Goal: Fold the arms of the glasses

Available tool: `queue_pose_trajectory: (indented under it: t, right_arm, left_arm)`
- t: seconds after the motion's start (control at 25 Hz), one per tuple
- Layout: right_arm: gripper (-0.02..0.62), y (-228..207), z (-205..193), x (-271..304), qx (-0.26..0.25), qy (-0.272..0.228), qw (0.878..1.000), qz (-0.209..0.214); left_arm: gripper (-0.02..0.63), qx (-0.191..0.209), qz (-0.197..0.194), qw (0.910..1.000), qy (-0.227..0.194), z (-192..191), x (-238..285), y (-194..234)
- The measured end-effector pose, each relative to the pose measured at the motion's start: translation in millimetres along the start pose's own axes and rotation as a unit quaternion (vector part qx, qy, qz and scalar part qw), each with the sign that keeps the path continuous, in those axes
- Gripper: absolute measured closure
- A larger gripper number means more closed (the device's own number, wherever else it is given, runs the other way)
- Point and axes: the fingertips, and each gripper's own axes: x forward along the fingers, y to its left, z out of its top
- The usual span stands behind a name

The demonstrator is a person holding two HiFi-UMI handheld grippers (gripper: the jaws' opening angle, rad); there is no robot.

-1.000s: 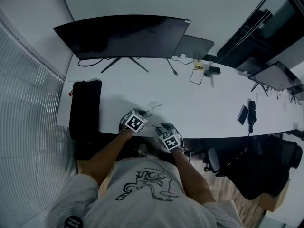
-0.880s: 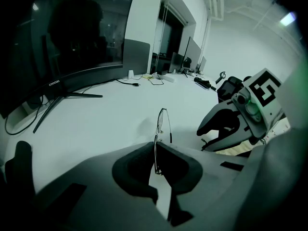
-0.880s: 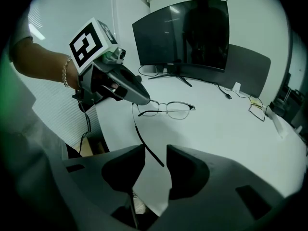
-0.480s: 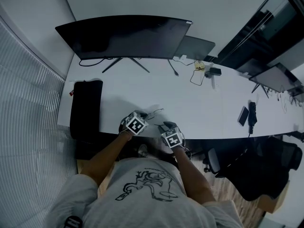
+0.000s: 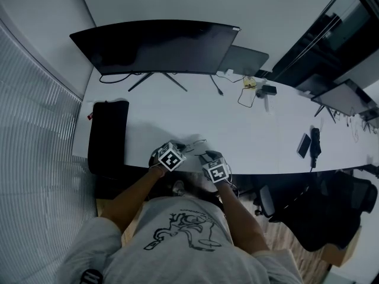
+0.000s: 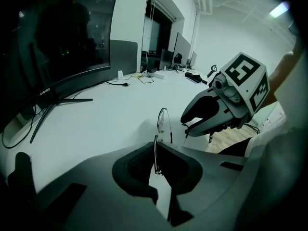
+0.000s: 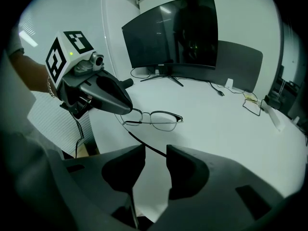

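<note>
Thin metal-framed glasses [image 5: 194, 142] lie at the front edge of the white table [image 5: 249, 129], between my two grippers. My left gripper [image 5: 179, 145] is shut on one end of the frame; the rim [image 6: 163, 124] runs down between its jaws [image 6: 156, 150], and in the right gripper view it covers that end [image 7: 126, 107]. My right gripper [image 5: 205, 156] is open. One dark temple arm [image 7: 144, 144] passes through the gap of its jaws [image 7: 155, 150] without being pinched. The right gripper [image 6: 190, 124] hovers just right of the lenses [image 7: 161, 120].
A wide curved monitor [image 5: 154, 46] and a grey screen [image 5: 243, 58] stand at the back. A black pad [image 5: 108, 135] lies at the left. Cables and small items [image 5: 251, 87] lie at the back, a phone [image 5: 304, 144] at the right. A dark chair [image 5: 320, 212] stands beyond the front edge.
The left gripper has rolled a little and drifted slightly toward the table's front edge with the glasses. The right gripper has hardly moved.
</note>
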Motion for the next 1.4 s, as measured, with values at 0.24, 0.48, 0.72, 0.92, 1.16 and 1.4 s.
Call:
queue_pose_trajectory:
  t: [0.24, 0.48, 0.72, 0.92, 1.16, 1.4]
  right_arm:
    - [0.449, -3.8, 1.8, 1.6, 0.005, 0.0, 1.0, -0.002]
    - [0.451, -9.0, 4.8, 3.1, 0.01, -0.001, 1.0, -0.004]
    - [0.451, -14.0, 6.6, 6.0, 0.014, 0.0, 1.0, -0.008]
    - [0.451, -16.4, 10.0, 8.4, 0.015, 0.0, 1.0, -0.008]
    - [0.451, -19.6, 11.9, 12.6, 0.019, 0.001, 1.0, -0.008]
    - [0.45, -20.8, 16.5, 16.0, 0.017, 0.001, 1.0, -0.007]
  left_arm:
    - [0.574, 0.013, -0.005, 0.9999, 0.002, 1.0, 0.5, -4.1]
    - [0.574, 0.025, -0.014, 0.9996, 0.006, 1.8, 0.7, -9.0]
    - [0.574, 0.038, -0.022, 0.999, 0.01, 2.1, 1.6, -13.4]
    - [0.574, 0.043, -0.029, 0.9986, 0.012, 0.5, 3.1, -15.3]
    - [0.574, 0.047, -0.036, 0.9981, 0.016, 0.8, 4.6, -16.2]
    - [0.574, 0.058, -0.023, 0.9979, 0.019, 2.8, 5.9, -5.4]
